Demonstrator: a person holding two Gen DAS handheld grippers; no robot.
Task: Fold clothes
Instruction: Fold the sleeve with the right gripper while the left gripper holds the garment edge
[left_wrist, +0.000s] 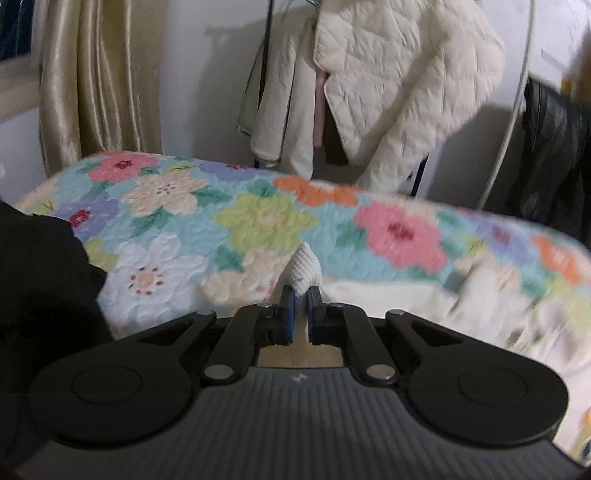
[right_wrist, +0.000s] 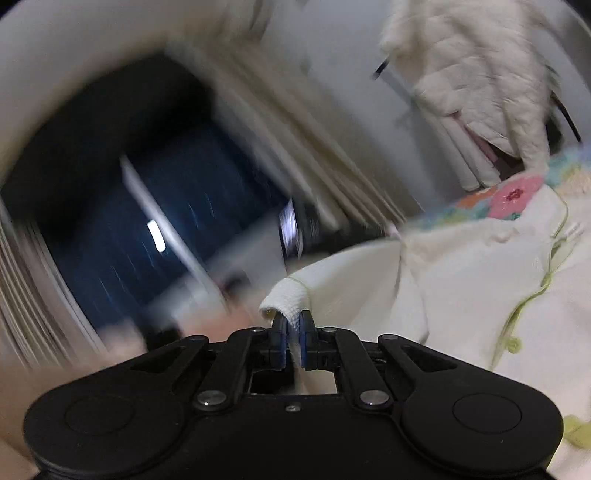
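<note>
**Both grippers pinch the cream garment**

We hold a cream garment (right_wrist: 461, 280) with green trim over the flowered quilt (left_wrist: 258, 218). Our left gripper (left_wrist: 300, 295) is clamped on a ribbed fold; our right gripper (right_wrist: 292, 321) is clamped on another corner. A white quilted jacket (left_wrist: 399, 85) hangs behind, beside a gold curtain (left_wrist: 96, 81).

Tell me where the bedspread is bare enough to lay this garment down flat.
Free: the floral bedspread ahead of the left gripper, between the black fabric at its left edge and the cream garment spread on the right. Crowded: beyond the far edge, where the quilted jacket hangs.
</note>
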